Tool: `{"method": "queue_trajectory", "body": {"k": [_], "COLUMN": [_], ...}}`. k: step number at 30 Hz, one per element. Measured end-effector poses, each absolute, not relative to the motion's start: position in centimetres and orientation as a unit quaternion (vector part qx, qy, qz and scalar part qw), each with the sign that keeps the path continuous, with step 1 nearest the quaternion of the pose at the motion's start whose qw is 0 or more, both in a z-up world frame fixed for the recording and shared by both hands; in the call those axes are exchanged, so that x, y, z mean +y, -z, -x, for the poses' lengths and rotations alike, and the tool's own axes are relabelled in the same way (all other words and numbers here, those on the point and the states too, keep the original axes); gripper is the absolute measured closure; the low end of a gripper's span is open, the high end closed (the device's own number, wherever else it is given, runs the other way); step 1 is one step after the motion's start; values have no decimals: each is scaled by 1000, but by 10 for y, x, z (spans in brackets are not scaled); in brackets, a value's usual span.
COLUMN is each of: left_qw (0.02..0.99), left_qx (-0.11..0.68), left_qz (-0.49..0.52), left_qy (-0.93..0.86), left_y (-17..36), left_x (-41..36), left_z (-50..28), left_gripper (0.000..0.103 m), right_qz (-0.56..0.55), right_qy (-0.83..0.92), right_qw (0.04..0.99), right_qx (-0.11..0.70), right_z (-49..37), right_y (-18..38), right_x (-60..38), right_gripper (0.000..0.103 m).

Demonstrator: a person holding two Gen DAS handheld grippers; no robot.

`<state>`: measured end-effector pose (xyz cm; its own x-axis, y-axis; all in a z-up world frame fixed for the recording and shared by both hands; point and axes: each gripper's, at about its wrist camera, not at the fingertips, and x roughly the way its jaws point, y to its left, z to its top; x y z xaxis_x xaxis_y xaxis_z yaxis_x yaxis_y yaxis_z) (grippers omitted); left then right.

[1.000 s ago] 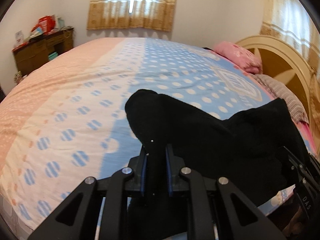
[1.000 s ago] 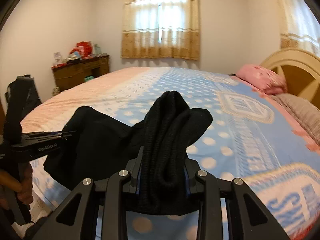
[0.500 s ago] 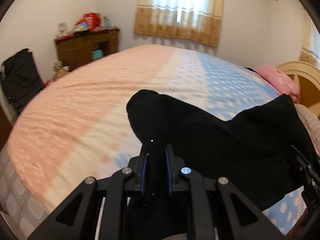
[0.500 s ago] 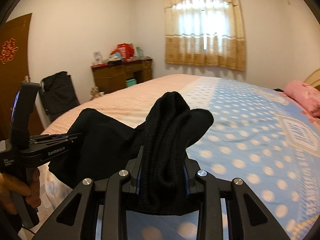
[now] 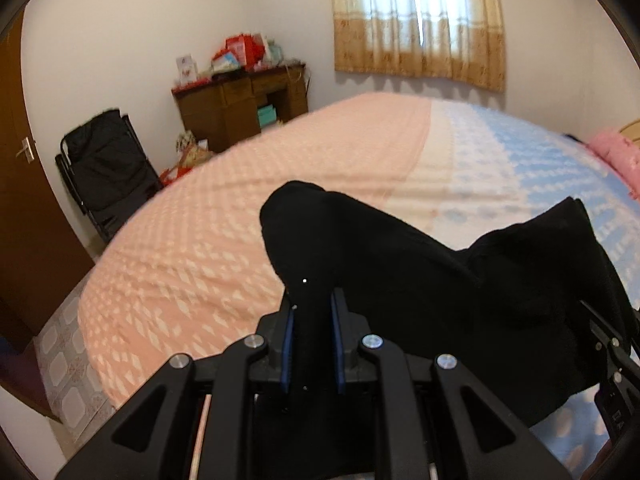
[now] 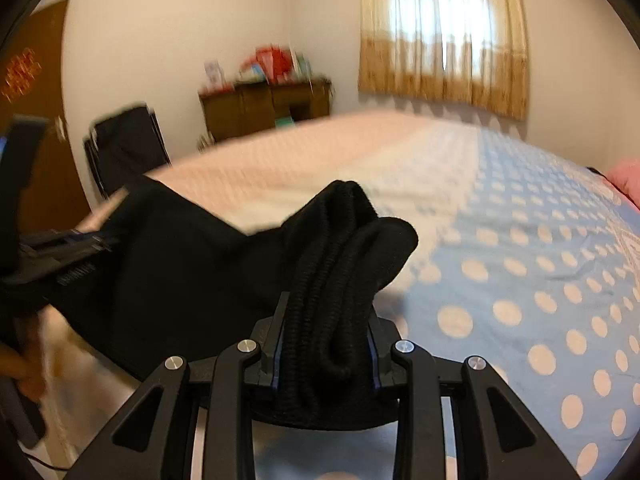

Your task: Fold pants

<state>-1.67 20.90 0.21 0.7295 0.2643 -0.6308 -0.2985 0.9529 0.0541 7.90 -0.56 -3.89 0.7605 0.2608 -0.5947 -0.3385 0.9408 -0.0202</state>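
Black pants [image 5: 420, 280] hang stretched between my two grippers above the near edge of the bed [image 5: 240, 232]. In the left wrist view, my left gripper [image 5: 312, 312] is shut on a thin bunch of the black fabric, which rises in a hump past the fingertips. The right gripper's body [image 5: 612, 364] shows at the right edge of that view. In the right wrist view, my right gripper [image 6: 326, 320] is shut on a thick ribbed fold of the pants [image 6: 344, 264]. The left gripper [image 6: 72, 240] is at the left there, held by a hand [image 6: 24, 376].
The bed cover is pink on the left and blue with pale dots [image 6: 540, 280] on the right. A brown dresser [image 5: 244, 108] with clutter, a black folding chair [image 5: 108, 168] and a brown door [image 5: 16, 184] stand along the left wall. A curtained window [image 5: 420, 20] is behind. A pink pillow [image 5: 616, 156] lies far right.
Both grippers have swung left along the bed with the pants still held; the headboard has left view and the chair and door have come in. Both grips are unchanged.
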Motion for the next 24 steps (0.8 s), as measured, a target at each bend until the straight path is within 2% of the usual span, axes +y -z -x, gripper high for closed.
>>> {"method": "queue_trajectory", "body": {"k": [3,6,8,11,13,17,21,24], "left_qw": [919,912,912,911,907,901,900,898], "left_qx": [357,366,358,358,365,377,377,377], "left_qz": [29,31,16,20,41,89,56,44], "left_qy": [-165,-183,-199,-203,-207,-195,-211,-221], "left_y": [17,28,29,31,34,33,26,21], "left_x": [217,224,226,237,249,262,249,238], "left_z": [6,5,12,19,22,29,36,41], "left_gripper": [82,58,35,18,2,0,0,1], "right_qz": [54,49,46,14,-10,-32,-10,-17], "right_qy": [-157,-162,-164,-173,-187,-144,-138,-162], "right_qw": [927,925,925,921,918,939,957,950], "right_qx": [335,341,340,348,350,310,256,266], "right_z": [-91,-97,-97,-97,-95,-67,-30,-19], "right_y": [53,53,54,57,54,31,12,8], "right_x": [-10,-18,-22,-29,-38,-54,-43,-31], "right_gripper": [67,63,53,48,48,48,48,48]}}
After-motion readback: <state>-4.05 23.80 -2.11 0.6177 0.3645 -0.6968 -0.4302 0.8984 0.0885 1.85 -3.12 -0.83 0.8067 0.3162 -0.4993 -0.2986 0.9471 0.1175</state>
